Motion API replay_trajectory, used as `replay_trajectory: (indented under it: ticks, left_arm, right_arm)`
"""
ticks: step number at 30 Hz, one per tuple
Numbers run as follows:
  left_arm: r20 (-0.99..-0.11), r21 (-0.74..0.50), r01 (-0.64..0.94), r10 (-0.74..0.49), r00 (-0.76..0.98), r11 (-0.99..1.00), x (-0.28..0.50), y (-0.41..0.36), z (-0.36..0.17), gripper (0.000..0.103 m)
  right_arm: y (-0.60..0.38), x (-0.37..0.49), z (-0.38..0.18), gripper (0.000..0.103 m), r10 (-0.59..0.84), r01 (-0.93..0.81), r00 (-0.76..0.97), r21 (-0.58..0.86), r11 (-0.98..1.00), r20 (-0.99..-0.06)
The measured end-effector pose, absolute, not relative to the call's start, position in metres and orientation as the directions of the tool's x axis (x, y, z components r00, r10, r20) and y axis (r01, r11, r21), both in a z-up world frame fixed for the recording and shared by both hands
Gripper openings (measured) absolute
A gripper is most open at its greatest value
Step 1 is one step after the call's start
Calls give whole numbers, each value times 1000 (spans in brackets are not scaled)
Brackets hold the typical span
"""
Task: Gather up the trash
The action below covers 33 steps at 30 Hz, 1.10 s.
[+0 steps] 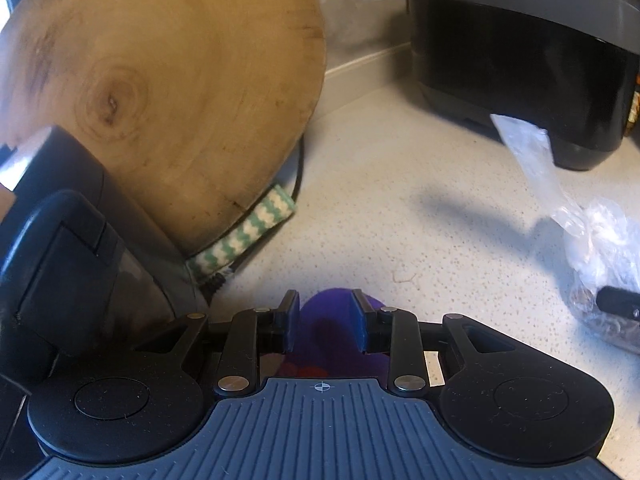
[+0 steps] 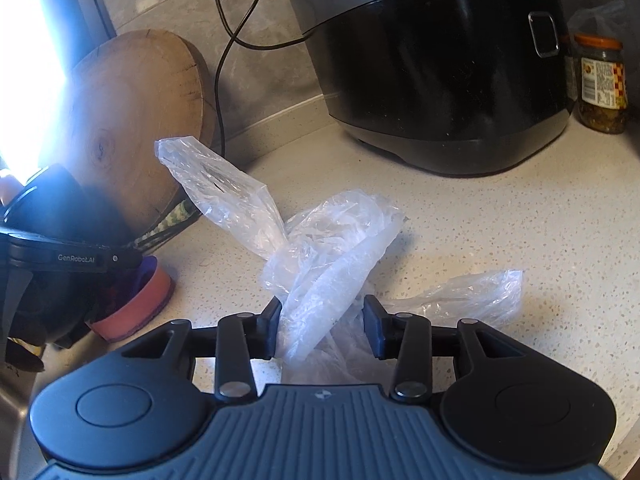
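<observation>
Speckled pale stone countertop [image 2: 500, 208] runs back to a grey tiled wall. Far right on it stands a big black rice cooker with a grey lid [image 2: 440, 72]; far left a round wooden chopping board [image 1: 160, 92] leans upright. A crumpled clear plastic bag [image 2: 320, 248] lies near the middle. The right gripper [image 2: 322, 330] has its jaws apart, the bag between them; whether the pads press it I cannot tell. The left gripper [image 1: 324, 322], jaws apart, straddles a purple-and-orange round lid [image 2: 140, 300], not visibly clamping it.
</observation>
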State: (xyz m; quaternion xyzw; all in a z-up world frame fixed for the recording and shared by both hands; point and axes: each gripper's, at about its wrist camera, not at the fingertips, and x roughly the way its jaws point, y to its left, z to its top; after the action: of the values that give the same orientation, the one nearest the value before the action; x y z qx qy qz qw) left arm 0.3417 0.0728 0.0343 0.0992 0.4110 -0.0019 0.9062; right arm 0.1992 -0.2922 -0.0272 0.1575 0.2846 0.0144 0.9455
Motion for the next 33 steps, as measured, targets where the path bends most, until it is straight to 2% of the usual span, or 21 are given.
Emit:
replay_trajectory:
  ticks: [12, 15, 18, 20, 21, 24, 25, 30, 32, 33]
  left_arm:
    - [-771, 71, 77, 5, 636, 995, 347, 80, 22, 32]
    - [-788, -40, 98, -92, 609, 994, 336, 83, 25, 32]
    - [-797, -173, 170, -239, 555, 970, 317, 82, 27, 32]
    - [-783, -198, 211, -284, 554, 957, 301, 81, 31, 33]
    - [-770, -156, 214, -255, 586, 964, 292, 82, 35, 34]
    - [-691, 95, 133, -31, 722, 987, 264, 79, 42, 32]
    - [-675, 127, 116, 0, 737, 985, 257, 80, 42, 32]
    - [-655, 58, 57, -5, 756, 997, 235, 98, 39, 33]
    - [-641, 8, 54, -36, 767, 998, 223, 105, 38, 33]
    - [-637, -10, 68, -59, 769, 998, 218, 108, 38, 33]
  right_arm:
    - [-304, 200, -31, 43, 170, 54, 833, 383, 922, -526]
    - [-304, 200, -31, 43, 170, 54, 833, 384, 922, -527]
    - [-303, 200, -31, 44, 170, 55, 833, 384, 922, -526]
    - [-303, 200, -31, 44, 168, 57, 833, 384, 922, -526]
    - [-304, 200, -31, 44, 168, 56, 834, 384, 922, -526]
    - [-303, 199, -31, 45, 169, 57, 834, 386, 921, -526]
    - [-303, 199, -31, 45, 170, 57, 834, 388, 920, -525]
    - [-301, 201, -32, 48, 167, 55, 831, 377, 925, -530]
    - [-294, 196, -27, 50, 133, 61, 834, 330, 942, -535]
    - [-287, 192, -20, 55, 107, 53, 844, 279, 959, -526]
